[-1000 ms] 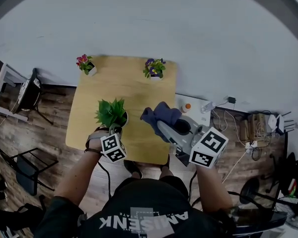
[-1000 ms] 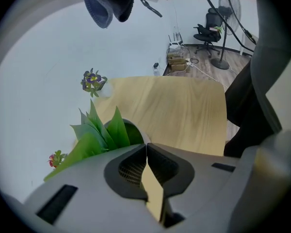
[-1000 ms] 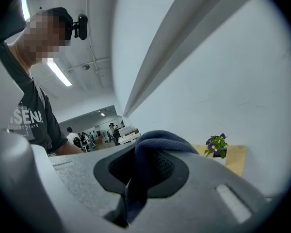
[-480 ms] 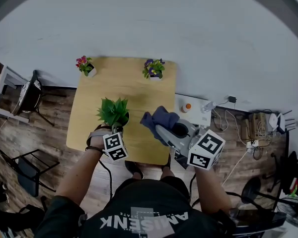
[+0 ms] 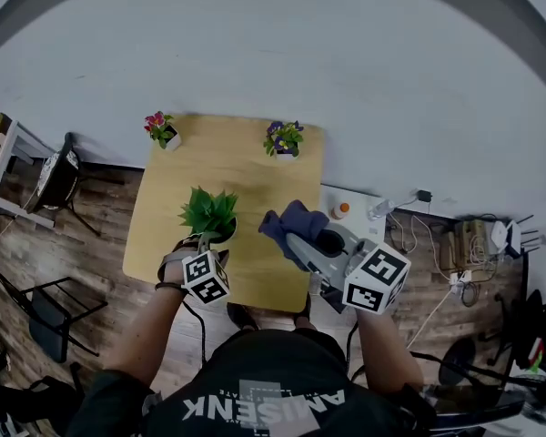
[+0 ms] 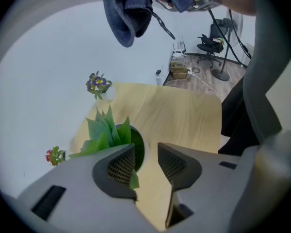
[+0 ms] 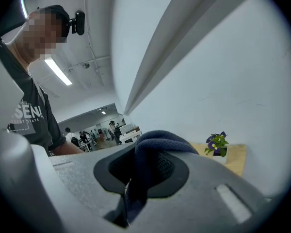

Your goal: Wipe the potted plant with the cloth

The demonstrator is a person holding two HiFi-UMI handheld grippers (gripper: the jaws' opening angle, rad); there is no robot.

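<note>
Letting go of the potted plant [image 5: 209,213] with the left tool [image 5: 208,241].
Head view: the plant stands on the worktop [image 5: 255,153]; beside it the right tool [image 5: 296,237] holds the blue cloth [image 5: 289,218] above the wood. Left gripper view: the jaws have just been opening and stand wide, nothing pressed between them, the plant just beyond. Right gripper view: the jaws clamp the cloth, so wiping can likely begin.

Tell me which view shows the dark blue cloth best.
The head view: the whole cloth shows, bunched in the right gripper beside the green potted plant. The left gripper view shows it hanging, cut off at the top; the right gripper view, only a fold pinched between the jaws.
</note>
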